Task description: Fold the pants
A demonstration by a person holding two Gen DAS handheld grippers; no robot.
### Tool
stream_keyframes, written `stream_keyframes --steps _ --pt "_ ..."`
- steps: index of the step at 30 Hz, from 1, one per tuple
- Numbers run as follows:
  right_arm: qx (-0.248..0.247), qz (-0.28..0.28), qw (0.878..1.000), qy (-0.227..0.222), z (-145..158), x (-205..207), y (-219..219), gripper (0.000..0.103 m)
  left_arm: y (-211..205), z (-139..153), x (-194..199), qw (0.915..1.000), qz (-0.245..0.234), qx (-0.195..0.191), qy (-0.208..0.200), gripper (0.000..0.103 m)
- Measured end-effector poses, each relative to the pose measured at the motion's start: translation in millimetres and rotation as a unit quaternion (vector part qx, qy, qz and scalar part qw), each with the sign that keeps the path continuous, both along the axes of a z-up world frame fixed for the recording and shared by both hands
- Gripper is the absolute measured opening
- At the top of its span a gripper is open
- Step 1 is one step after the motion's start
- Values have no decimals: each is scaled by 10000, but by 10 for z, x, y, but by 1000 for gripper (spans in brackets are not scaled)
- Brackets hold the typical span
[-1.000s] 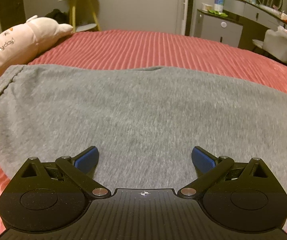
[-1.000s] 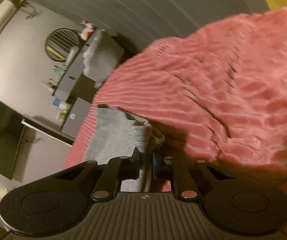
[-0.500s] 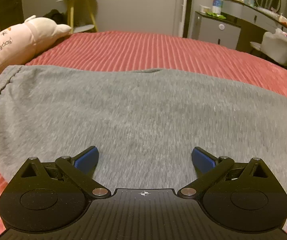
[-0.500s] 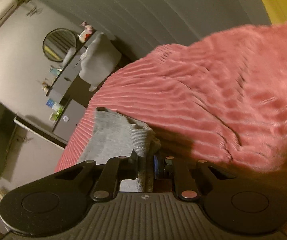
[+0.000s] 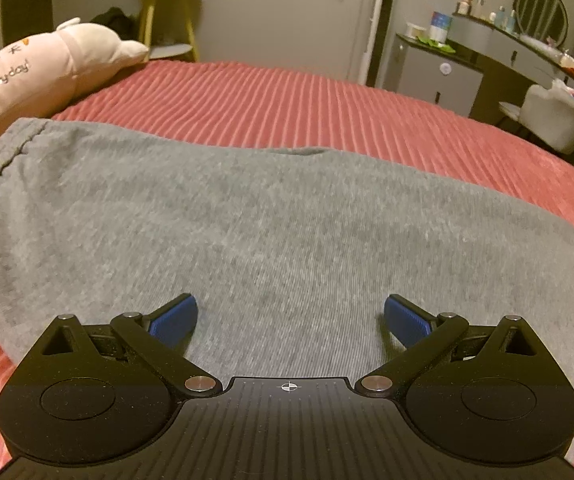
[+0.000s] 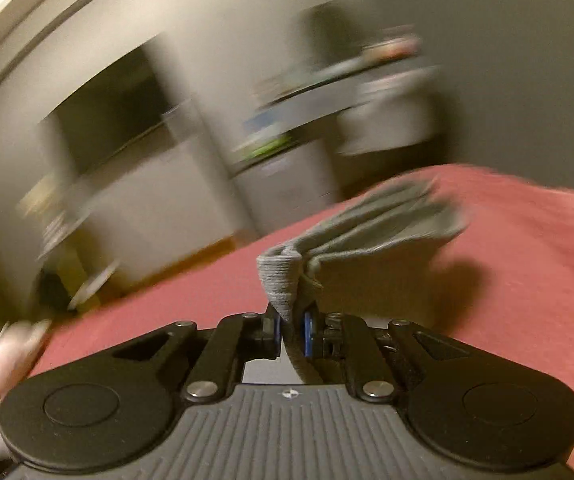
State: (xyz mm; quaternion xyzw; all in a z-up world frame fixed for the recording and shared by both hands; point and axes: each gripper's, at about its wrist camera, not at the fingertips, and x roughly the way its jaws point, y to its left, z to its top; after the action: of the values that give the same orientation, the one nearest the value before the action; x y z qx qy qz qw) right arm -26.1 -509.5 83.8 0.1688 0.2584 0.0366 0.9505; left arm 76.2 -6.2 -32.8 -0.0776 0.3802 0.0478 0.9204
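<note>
**Carrying the Cuff Over for the Fold**

While the right gripper (image 6: 291, 330) carries the cuff (image 6: 279, 280), its jaws are closing, with a bunch of ribbed grey cloth pinched between the blue pads (image 6: 308, 332). The grip looks narrow, on only a small bite of cloth, so move smoothly; a jerk could pull the cuff free.

1. Watch the leg (image 6: 379, 220) trailing from the cuff. It hangs lifted off the bedspread (image 6: 507, 240) and is gathered into folds. Carry it high enough to clear the bed, or the folds may be laid down as creases.
2. Leave the left gripper (image 5: 290, 316) where it hovers, jaws wide and gripping nothing, over the near part of the pants (image 5: 287, 220). Whether its pads (image 5: 175, 318) touch the cloth cannot be told. If the body creeps, lower it as an anchor.
3. The pants lie flat across the red bed, waistband (image 5: 3, 152) at the left near the pillow (image 5: 39, 68). Bring the cuff toward that end and align the edges before release.

The right view is blurred; the landing spot cannot be confirmed from it.
</note>
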Motion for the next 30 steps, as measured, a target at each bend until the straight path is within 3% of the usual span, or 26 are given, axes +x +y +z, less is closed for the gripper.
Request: stream_keyframes --steps 2,5,7,9,10,11,13,16,19,23,26,30 --pt "-287 880 9950 379 -190 138 515 10 32 21 -21 9999 4 -124 -24 103" --pt "-451 1675 9774 1206 -595 292 1017 12 80 46 -51 9996 -14 -273 -47 103" --pt "-534 2036 9542 2124 -831 431 1201 21 94 55 -65 9995 -63 -290 -69 103" --pt "-406 1954 9593 1999 -766 420 1140 23 90 66 -62 9992 -184 -348 -91 103" --pt "-75 1853 9648 1864 -695 397 1037 34 77 72 -57 9988 -281 -399 -96 103" --pt "234 1704 9697 1734 -645 365 940 56 59 72 -43 9982 -385 -455 -84 103" --pt "579 1142 9810 1460 -563 273 695 77 -19 77 -9 9957 -662 -645 -23 103" --pt "755 235 9863 1445 -624 143 330 80 -214 123 52 9873 -1177 -1062 48 103" --pt "974 -659 9790 1668 -822 20 50 83 -510 188 138 9722 -1779 -1517 161 103" --pt "1477 -878 9747 1429 -887 -66 12 86 -1007 200 332 9526 -2380 -1845 437 103" --pt "1664 -890 9728 1341 -929 -144 -62 87 -1297 139 594 9421 -2425 -2194 741 103" --pt "2172 -923 9643 1201 -991 -215 -198 87 -1491 -92 952 9146 -2446 -2825 1548 103"
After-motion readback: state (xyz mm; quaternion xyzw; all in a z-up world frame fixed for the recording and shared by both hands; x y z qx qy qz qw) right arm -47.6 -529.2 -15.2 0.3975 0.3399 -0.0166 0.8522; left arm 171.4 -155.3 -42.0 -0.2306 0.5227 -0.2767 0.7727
